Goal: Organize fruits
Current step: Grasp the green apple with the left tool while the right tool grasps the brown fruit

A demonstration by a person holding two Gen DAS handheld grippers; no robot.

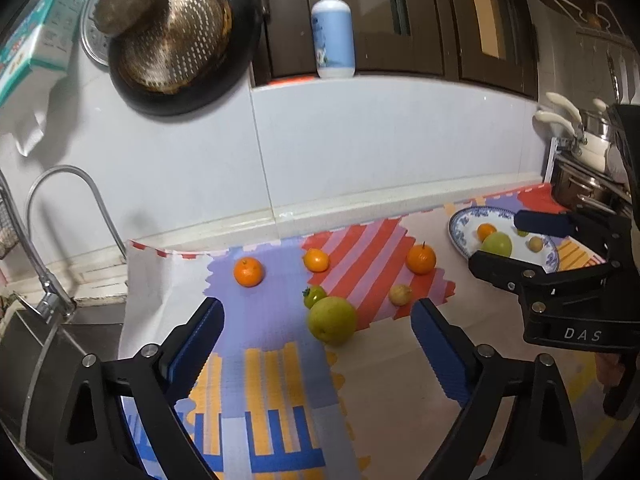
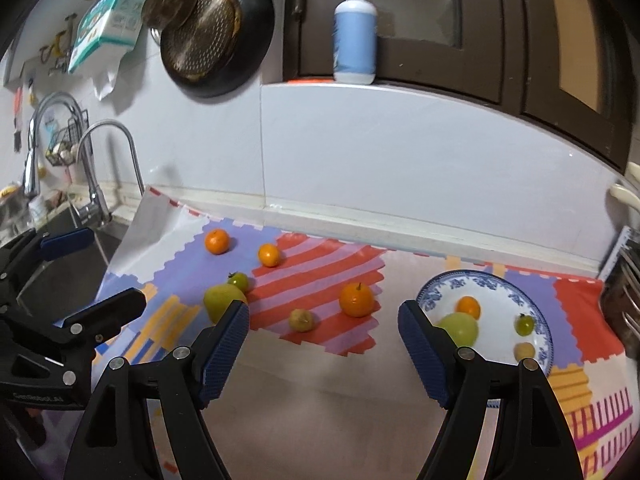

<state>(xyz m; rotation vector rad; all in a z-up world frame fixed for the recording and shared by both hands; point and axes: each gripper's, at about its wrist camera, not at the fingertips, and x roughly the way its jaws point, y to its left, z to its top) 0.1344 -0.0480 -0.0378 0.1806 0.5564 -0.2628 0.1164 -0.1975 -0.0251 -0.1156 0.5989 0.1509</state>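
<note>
Three oranges (image 1: pixel 249 272) (image 1: pixel 316 260) (image 1: pixel 421 258), a small green tomato (image 1: pixel 314 295), a large green fruit (image 1: pixel 332 320) and a small yellowish fruit (image 1: pixel 401 294) lie loose on the patterned mat. My left gripper (image 1: pixel 318 308) is open, and the large green fruit sits just ahead between its fingertips, untouched. The blue-and-white plate (image 2: pixel 480 278) on the right holds an orange (image 2: pixel 469 306), a green fruit (image 2: pixel 460 328), a small green fruit (image 2: pixel 525 324) and a small yellow one (image 2: pixel 524 350). My right gripper (image 2: pixel 324 316) is open and empty, just left of the plate.
A sink with a curved tap (image 1: pixel 60 240) lies left of the mat. Stacked pots (image 1: pixel 580 184) stand beyond the plate at the right. A pump bottle (image 1: pixel 333 32) sits on the window ledge, and a pan with a strainer (image 1: pixel 180 40) hangs on the wall.
</note>
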